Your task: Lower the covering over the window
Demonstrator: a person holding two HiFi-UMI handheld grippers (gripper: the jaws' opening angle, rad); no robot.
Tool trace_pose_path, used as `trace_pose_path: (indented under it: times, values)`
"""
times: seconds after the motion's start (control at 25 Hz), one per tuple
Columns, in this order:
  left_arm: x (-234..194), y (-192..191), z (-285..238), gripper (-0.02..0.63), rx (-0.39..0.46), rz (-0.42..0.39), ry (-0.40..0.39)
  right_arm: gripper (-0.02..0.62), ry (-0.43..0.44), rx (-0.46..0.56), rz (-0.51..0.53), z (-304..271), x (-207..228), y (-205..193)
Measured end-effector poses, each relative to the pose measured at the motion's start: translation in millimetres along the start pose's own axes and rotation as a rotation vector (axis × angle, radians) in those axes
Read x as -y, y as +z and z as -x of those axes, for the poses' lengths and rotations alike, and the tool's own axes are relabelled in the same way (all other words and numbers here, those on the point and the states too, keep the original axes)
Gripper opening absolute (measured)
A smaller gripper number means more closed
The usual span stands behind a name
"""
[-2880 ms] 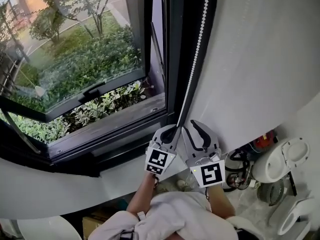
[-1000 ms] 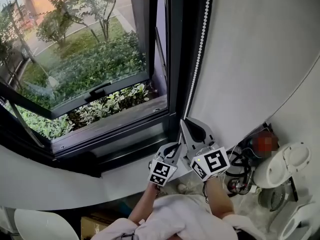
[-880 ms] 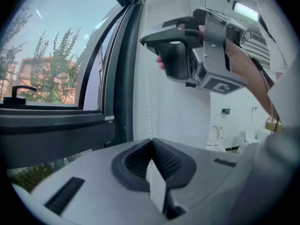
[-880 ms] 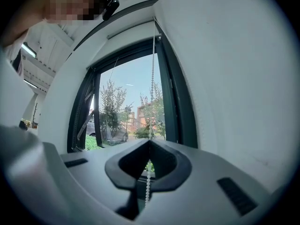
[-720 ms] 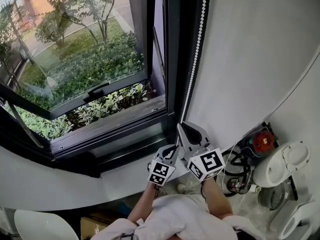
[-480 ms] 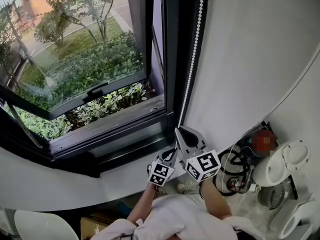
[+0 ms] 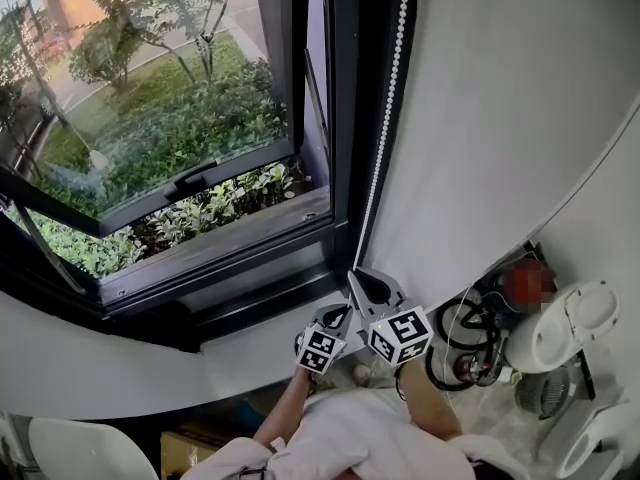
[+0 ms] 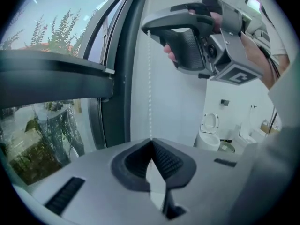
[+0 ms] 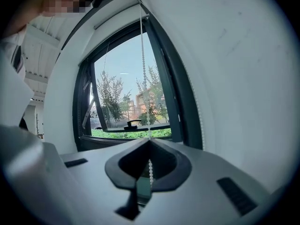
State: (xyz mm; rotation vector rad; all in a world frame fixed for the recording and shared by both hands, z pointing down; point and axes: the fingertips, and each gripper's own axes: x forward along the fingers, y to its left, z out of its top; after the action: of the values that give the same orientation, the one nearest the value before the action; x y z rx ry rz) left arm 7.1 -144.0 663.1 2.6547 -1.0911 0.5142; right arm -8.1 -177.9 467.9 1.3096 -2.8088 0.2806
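Observation:
A white bead chain [image 7: 385, 128] hangs down the dark window frame [image 7: 345, 118] beside the white wall. My right gripper [image 7: 353, 276] is shut on the chain at its low end. My left gripper [image 7: 341, 310] is shut on the chain just below and left of it. In the left gripper view the chain [image 8: 149, 78] runs taut from the right gripper [image 8: 148, 29] above into the left gripper [image 8: 151, 140]. In the right gripper view the chain [image 9: 144, 69] comes down past the window and passes through the right gripper [image 9: 150, 138]. No covering shows over the glass.
The window sash [image 7: 150, 193] is tilted open outward, with green bushes below. Low on the right stand a white toilet [image 7: 565, 333], a coil of black cables [image 7: 465, 353] and a red item. A white rounded seat [image 7: 80, 453] sits at bottom left.
Both grippers have sunk down the wall together, still shut on the chain, the right one staying just above the left. The window looks the same.

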Motion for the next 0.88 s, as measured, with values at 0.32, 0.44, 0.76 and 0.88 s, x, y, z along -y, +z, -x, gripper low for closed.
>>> trace_pose_path:
  times: [0.32, 0.44, 0.76, 0.88]
  values:
    - [4, -30, -7, 0.014, -0.043, 0.022, -0.012, -0.005, -0.003, -0.051, -0.032, 2, 3, -31]
    - [4, -38, -7, 0.015, -0.054, 0.026, -0.01, -0.005, -0.002, -0.061, -0.04, 3, 4, -38]
    - [0, -21, 16, 0.093, 0.008, 0.069, -0.002, -0.005, 0.005, -0.064, -0.04, 7, 3, -39]
    - [0, 9, 34, 0.11, 0.045, 0.056, -0.013, -0.005, 0.007, -0.063, -0.037, 7, 4, -39]
